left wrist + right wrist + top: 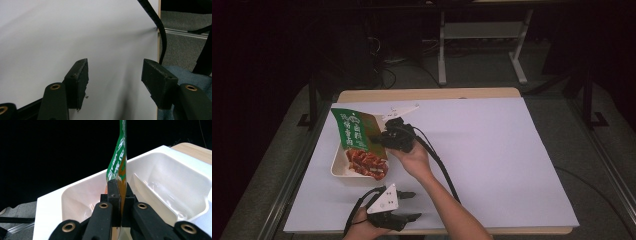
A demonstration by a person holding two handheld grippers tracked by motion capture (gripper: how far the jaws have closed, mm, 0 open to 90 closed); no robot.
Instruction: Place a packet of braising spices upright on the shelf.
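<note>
A flat, glossy green snack pouch (119, 152), printed with red meat at its lower end, stands edge-on in the right gripper (119, 195), whose black jaws are clenched on it just above a smooth white plastic tray (175, 185). The tray's near rim is hidden behind the jaws. The left gripper (115, 75) rests released over the matte white table sheet (62, 30), nothing between its jaws.

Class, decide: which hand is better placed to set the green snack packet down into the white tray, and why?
Right. The right gripper is clamped on the green snack packet directly over the white tray; the left gripper sits open near the table edge, holding nothing.
</note>
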